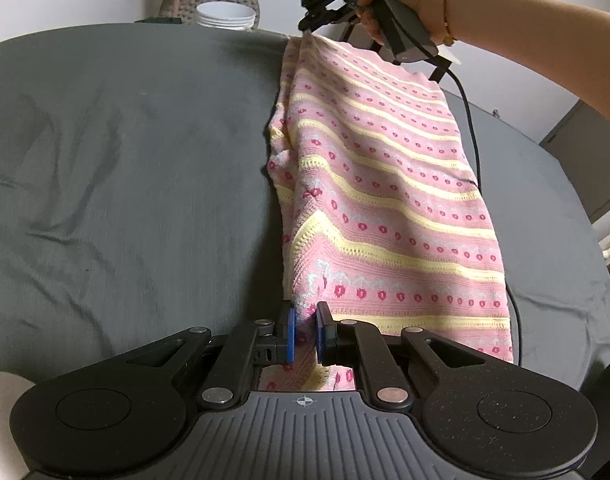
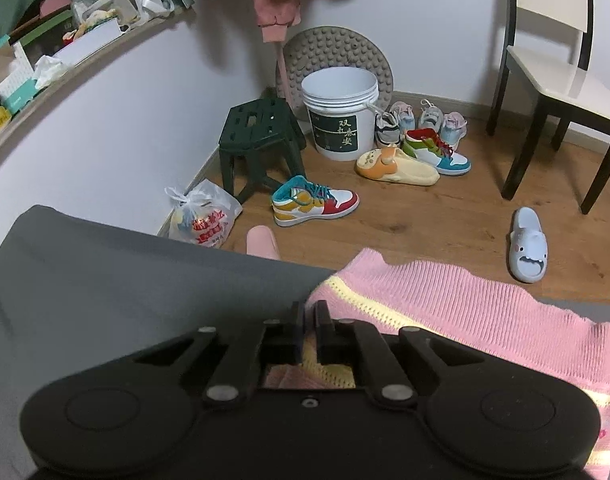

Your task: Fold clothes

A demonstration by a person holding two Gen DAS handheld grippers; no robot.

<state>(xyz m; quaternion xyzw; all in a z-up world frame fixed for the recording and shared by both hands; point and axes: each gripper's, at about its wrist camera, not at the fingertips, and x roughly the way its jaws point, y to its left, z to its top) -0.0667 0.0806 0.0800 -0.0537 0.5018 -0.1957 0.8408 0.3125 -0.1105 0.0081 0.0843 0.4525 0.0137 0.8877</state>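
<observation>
Presently, findings as follows.
Garment: my pink striped knit [image 1: 385, 200] lies lengthwise on the grey bed sheet [image 1: 125, 160], stretched between both tongs.
Left gripper [image 1: 304, 332]: closed on the near hem.
Right gripper [image 2: 309, 334]: clamped on the far edge at the bed's end.
Risk: uneven pull could slip the knit free; the far edge could slide off onto the floor [image 2: 425, 216].

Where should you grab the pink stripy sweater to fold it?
At its two end corners, as now: the left gripper pinches the near hem, the right gripper the far ribbed edge. The sweater lies long and narrow, so come in from each end.
</observation>
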